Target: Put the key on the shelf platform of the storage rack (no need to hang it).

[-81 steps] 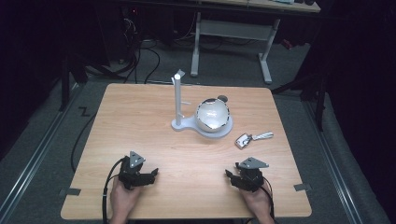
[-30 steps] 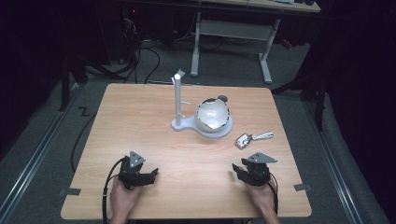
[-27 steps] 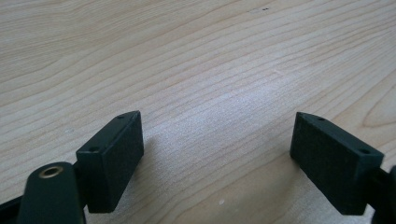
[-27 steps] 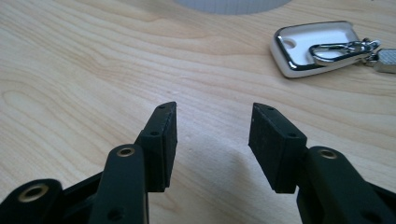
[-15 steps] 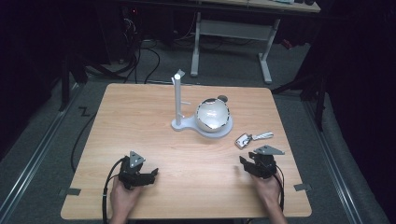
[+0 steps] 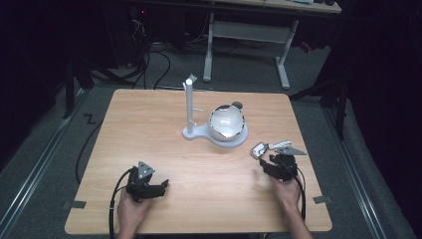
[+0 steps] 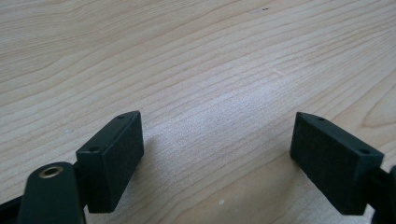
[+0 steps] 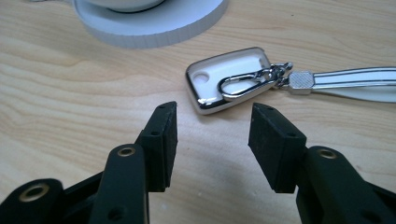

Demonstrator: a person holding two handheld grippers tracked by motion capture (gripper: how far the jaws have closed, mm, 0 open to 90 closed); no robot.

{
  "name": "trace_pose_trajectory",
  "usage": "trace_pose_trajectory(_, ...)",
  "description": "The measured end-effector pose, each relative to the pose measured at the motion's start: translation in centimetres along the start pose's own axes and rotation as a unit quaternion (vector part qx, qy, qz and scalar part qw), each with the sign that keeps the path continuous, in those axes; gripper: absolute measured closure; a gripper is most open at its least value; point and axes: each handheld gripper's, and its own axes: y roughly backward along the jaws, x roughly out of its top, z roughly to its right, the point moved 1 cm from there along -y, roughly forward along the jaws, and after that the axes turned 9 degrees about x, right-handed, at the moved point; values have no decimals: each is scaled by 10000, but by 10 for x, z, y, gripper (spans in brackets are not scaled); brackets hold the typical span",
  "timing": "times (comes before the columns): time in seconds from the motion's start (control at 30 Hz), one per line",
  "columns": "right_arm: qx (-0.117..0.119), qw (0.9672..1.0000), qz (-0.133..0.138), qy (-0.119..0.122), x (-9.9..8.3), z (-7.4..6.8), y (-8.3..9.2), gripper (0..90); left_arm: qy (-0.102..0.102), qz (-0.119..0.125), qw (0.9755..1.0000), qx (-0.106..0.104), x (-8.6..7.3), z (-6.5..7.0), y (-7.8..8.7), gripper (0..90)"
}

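Note:
A silver-rimmed white key fob (image 8: 229,86) lies flat on the wooden table (image 6: 149,129), with a carabiner and a white strap (image 8: 345,81) trailing from it. In the high view the key fob (image 6: 259,148) sits right of centre. My right gripper (image 8: 215,116) stands open just short of it, jaws either side of its near corner, nothing between the pads. Seen from above, the right gripper (image 6: 269,163) is directly in front of the fob. My left gripper (image 6: 160,185) rests open at the front left; in its own view the left gripper (image 7: 217,126) spans bare wood.
A white stand (image 6: 191,130) with an upright post (image 6: 189,102) and a shiny round bowl (image 6: 226,122) sits mid-table, just behind and left of the fob. Its round base (image 8: 154,23) lies close beyond the right jaws. Cables trail from both grippers.
My right gripper has moved right and forward across the table, up to the key fob. The left gripper has stayed where it was.

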Motion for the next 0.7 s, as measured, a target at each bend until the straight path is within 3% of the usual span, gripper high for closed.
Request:
trace_pose_trajectory(0.3, -91, 9999, -13, -120, 15, 7, -9, 520, 1, -1, 10000, 1, 0, 0, 0, 176)
trace_pose_trajectory(0.53, -143, 9992, -141, -349, 18, 14, -21, 513, 0, -2, 10000, 1, 0, 0, 0, 176)
trace_pose_trajectory(0.7, -186, 9991, -170, -348, 25, 13, -27, 512, -7, -1, 10000, -2, 0, 0, 0, 177)
